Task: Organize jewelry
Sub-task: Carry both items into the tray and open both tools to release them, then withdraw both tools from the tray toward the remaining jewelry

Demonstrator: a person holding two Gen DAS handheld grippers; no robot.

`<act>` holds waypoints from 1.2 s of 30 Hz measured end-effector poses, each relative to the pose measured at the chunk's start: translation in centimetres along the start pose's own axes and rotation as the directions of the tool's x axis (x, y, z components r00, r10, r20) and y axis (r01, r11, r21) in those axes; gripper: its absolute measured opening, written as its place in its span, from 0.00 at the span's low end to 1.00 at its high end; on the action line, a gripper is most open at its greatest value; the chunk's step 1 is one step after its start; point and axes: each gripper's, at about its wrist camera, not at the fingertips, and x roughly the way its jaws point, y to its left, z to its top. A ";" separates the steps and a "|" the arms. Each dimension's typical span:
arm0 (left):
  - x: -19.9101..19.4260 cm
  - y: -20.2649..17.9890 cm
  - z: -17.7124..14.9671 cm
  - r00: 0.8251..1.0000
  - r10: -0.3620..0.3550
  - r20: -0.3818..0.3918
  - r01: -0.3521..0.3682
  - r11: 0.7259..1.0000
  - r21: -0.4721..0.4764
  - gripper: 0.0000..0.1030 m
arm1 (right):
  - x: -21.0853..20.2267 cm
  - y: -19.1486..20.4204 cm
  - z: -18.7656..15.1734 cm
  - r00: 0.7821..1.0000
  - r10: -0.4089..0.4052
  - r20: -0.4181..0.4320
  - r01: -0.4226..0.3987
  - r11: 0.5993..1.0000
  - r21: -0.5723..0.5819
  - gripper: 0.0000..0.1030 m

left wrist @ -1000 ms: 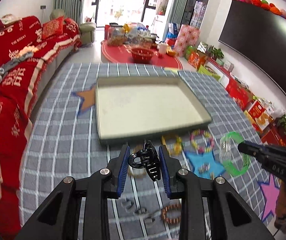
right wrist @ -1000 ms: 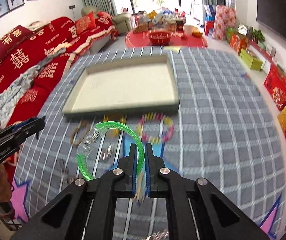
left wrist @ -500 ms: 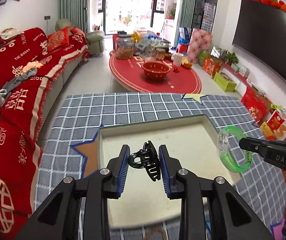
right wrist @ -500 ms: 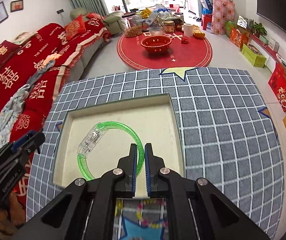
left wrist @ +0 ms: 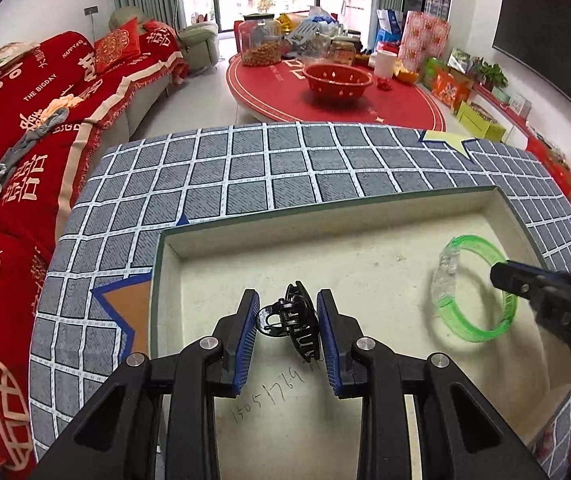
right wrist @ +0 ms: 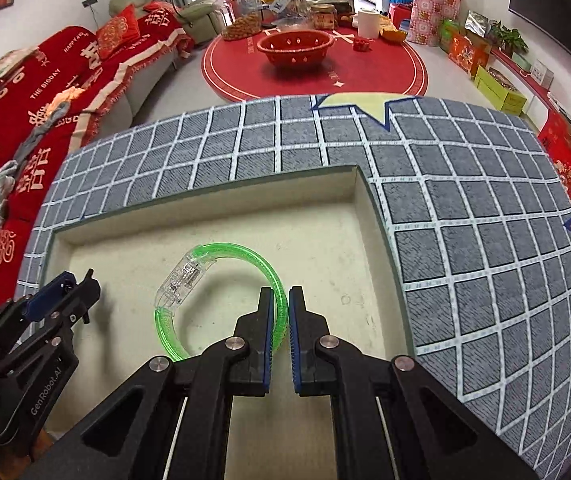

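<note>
A black claw hair clip (left wrist: 291, 326) is pinched between the blue pads of my left gripper (left wrist: 288, 304), which hangs over the left half of the shallow cream tray (left wrist: 325, 204). My right gripper (right wrist: 281, 300) is shut on a translucent green bangle (right wrist: 221, 292) with a clear clasp, held over the tray (right wrist: 205, 196) nearer its right side. In the left wrist view the bangle (left wrist: 473, 288) and the right gripper (left wrist: 501, 276) show at the right. In the right wrist view the left gripper (right wrist: 81, 284) enters from the lower left. Handwritten digits mark the tray floor.
The tray lies on a table under a grey checked cloth (left wrist: 245, 168) with star patches. A red sofa (left wrist: 25, 128) runs along the left. Beyond stands a round red table (left wrist: 333, 92) with a red basket and jars. Boxes line the right wall.
Both grippers have travelled forward and down from the table's near side, where other jewelry lay, to above the tray floor. Each has kept its hold on its item.
</note>
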 end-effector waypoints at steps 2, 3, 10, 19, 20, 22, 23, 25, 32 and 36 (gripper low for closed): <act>-0.4 -0.6 0.1 1.000 0.019 0.019 -0.020 0.999 0.026 0.42 | 0.7 -0.3 -0.1 1.000 -0.002 -0.009 0.002 1.000 0.007 0.07; -0.5 -1.0 0.0 0.999 0.036 0.025 -0.037 0.998 0.042 0.42 | 1.0 -0.5 -0.2 1.000 -0.003 -0.013 0.003 1.000 0.012 0.07; 0.9 -1.8 -0.1 0.994 0.098 -0.048 -0.094 0.992 0.083 0.42 | 1.1 -0.6 -0.9 1.000 -0.003 -0.003 0.003 1.000 0.007 0.08; -0.2 -1.7 -0.3 0.991 0.132 -0.034 -0.129 0.989 0.075 0.80 | -0.8 -0.6 -1.4 0.997 0.074 0.030 -0.075 0.997 0.032 0.55; -0.5 -1.7 -0.3 0.991 0.131 -0.031 -0.129 0.989 0.073 0.80 | -1.3 -0.7 -1.4 0.996 0.084 0.036 -0.085 0.996 0.039 0.55; -1.5 -1.5 -0.5 0.992 0.123 -0.012 -0.122 0.990 0.064 0.80 | -2.3 -0.8 -1.6 0.993 0.101 0.054 -0.103 0.993 0.051 0.60; -2.2 -1.3 -0.5 0.993 0.118 -0.001 -0.117 0.991 0.058 0.80 | -2.8 -0.9 -1.7 0.992 0.106 0.062 -0.110 0.993 0.052 0.62; -3.6 -1.0 -0.7 0.995 0.101 0.025 -0.102 0.994 0.040 0.80 | -3.9 -0.8 -2.1 0.989 0.121 0.080 -0.125 0.991 0.050 0.72; -8.8 -0.4 -3.0 0.991 0.042 0.123 -0.044 0.999 0.016 1.00 | -7.8 -0.6 -4.4 0.975 0.180 0.131 -0.188 0.981 0.054 0.82; -11.8 0.5 -5.2 0.985 0.027 0.170 -0.029 1.000 0.010 1.00 | -10.1 -0.6 -6.1 0.965 0.211 0.159 -0.221 0.974 0.050 0.83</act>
